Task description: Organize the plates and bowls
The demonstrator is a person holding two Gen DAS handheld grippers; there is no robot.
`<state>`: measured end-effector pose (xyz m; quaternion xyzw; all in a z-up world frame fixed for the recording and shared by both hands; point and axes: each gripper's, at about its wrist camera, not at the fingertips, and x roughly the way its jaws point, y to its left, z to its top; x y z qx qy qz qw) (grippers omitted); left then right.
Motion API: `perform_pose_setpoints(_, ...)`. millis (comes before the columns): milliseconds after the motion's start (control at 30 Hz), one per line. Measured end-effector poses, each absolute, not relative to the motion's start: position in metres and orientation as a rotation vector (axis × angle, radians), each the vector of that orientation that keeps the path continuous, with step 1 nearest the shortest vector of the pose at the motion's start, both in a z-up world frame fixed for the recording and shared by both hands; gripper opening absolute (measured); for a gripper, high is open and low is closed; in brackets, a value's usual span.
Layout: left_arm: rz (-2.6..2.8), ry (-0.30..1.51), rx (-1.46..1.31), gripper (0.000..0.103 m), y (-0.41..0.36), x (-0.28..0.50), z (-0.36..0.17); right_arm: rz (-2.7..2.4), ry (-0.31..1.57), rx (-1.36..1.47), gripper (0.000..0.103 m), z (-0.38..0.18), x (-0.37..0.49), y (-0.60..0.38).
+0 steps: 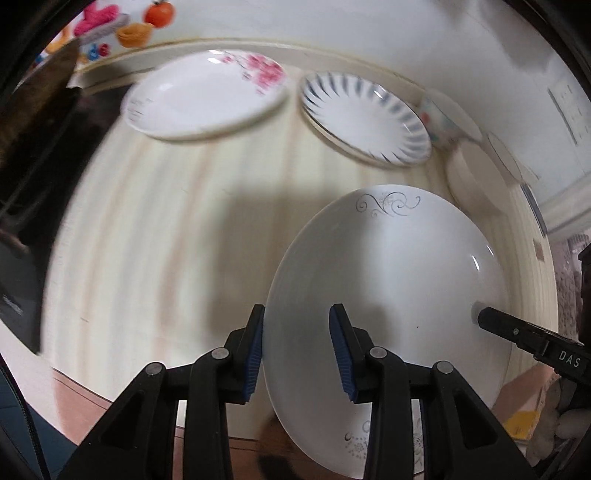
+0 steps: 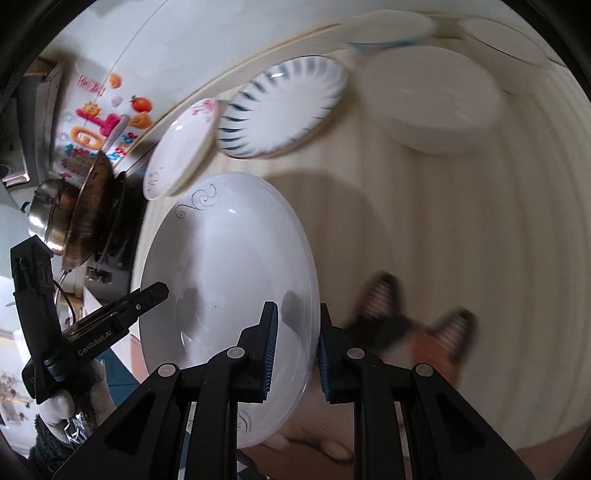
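A white plate with grey scroll pattern (image 1: 391,288) is held tilted above the pale table, with at least one more like it stacked under it. My left gripper (image 1: 297,354) straddles its left rim, jaws apart around the edge. My right gripper (image 2: 295,350) straddles the opposite rim (image 2: 310,295), jaws close on both sides; it shows as a black finger in the left wrist view (image 1: 517,332). A pink-flower plate (image 1: 207,96), a blue-striped plate (image 1: 365,118), a white bowl (image 2: 436,99) and a patterned bowl (image 1: 439,118) lie further back.
A cat's head (image 2: 417,325) is below the right gripper at the table's near edge. Metal pots (image 2: 81,214) stand on a dark stove at the table's left. A wall with colourful stickers (image 1: 133,29) runs behind. The table's (image 1: 147,229) middle lies between me and the far plates.
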<state>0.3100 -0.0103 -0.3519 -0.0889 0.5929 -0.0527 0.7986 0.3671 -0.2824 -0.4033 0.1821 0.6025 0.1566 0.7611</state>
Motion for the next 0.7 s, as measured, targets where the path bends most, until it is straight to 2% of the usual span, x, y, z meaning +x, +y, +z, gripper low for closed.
perform_pose_setpoints(267,-0.175,1.294,-0.128,0.032,-0.058,0.305,-0.364,0.252,1.318,0.463,0.022,-0.427,0.343,-0.330)
perform_pose_setpoints(700,-0.180,1.301,-0.049,0.032,-0.085,0.302,-0.376,0.209,1.323,0.464,0.022,-0.437,0.333,-0.351)
